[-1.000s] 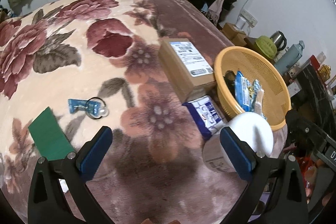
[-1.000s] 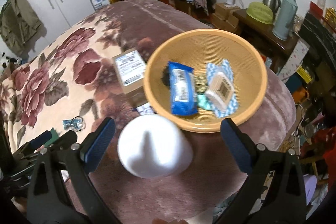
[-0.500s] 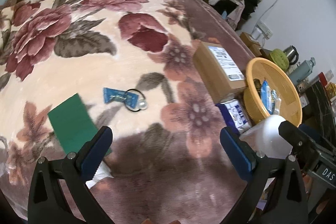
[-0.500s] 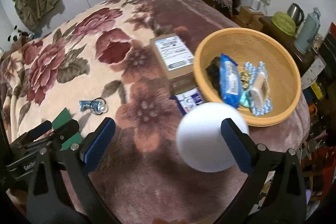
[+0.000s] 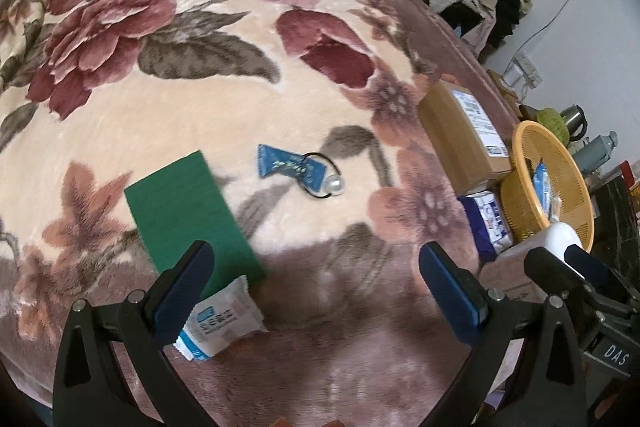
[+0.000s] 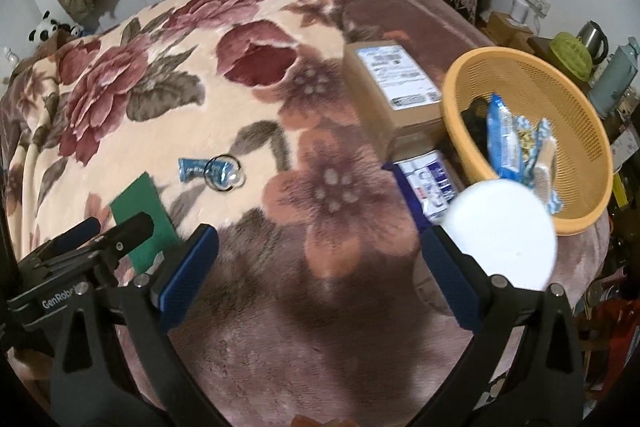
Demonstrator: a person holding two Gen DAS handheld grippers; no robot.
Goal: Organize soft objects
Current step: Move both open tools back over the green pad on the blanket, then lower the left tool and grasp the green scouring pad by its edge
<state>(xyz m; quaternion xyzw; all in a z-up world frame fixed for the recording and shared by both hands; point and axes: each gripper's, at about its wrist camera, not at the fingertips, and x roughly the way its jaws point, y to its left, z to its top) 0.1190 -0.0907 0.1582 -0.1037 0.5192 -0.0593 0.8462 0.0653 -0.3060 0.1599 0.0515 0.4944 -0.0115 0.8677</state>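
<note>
Between pickups. Left gripper (image 5: 316, 277) jaws spread wide, nothing held; right gripper (image 6: 318, 267) also wide open, empty. Orange basket (image 6: 576, 95) up and right of the right gripper, already has packets in it. Loose items on the floral blanket (image 5: 200, 107): white wipe packet (image 5: 222, 319) touching the left gripper's left finger, green pad (image 5: 188, 215) just ahead of it, blue candy wrapper (image 5: 290, 165) with hair tie (image 5: 324, 179) further ahead. Likely next: left gripper drops, closes on the wipe packet; thin and flat, needs a low pinch.
</note>
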